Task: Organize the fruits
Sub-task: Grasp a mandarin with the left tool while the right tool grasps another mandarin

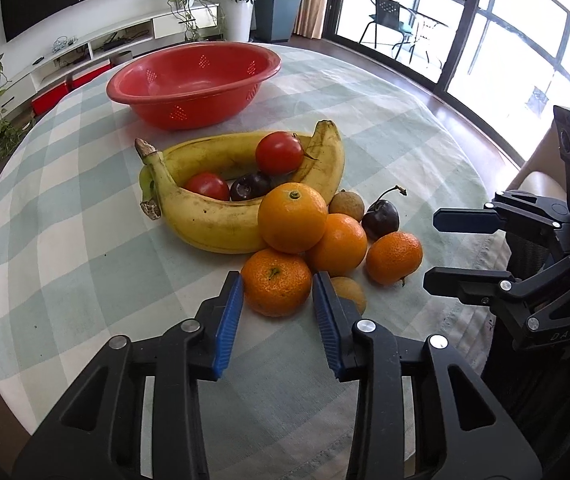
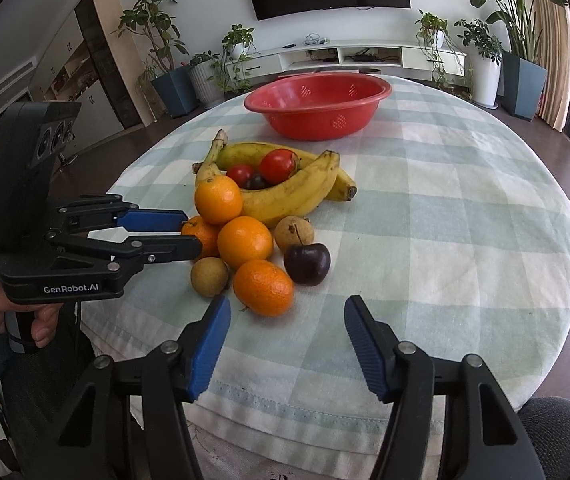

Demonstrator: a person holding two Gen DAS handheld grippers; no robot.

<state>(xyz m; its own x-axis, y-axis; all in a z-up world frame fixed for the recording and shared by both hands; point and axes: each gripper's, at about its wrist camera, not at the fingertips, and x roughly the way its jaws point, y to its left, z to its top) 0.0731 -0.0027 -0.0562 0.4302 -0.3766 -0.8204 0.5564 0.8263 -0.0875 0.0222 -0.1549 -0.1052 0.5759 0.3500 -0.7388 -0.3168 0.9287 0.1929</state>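
Observation:
A heap of fruit lies mid-table: two bananas (image 1: 213, 216), two tomatoes (image 1: 279, 153), several oranges (image 1: 293, 217), dark plums (image 1: 381, 219) and small brown fruits. A red bowl (image 1: 193, 84) stands empty behind it, also in the right wrist view (image 2: 317, 108). My left gripper (image 1: 277, 288) is open, its fingers either side of the nearest orange (image 1: 276, 288), not clamped. My right gripper (image 2: 287, 312) is open and empty, just before another orange (image 2: 263, 287) and a plum (image 2: 307, 264). Each gripper shows in the other's view, the left (image 2: 189, 230) and the right (image 1: 433, 248).
The round table (image 2: 445, 240) has a pale green checked cloth. Its front edge is close below the grippers. Plants, a TV shelf and a wall TV stand behind; a glass door and chair are to the right.

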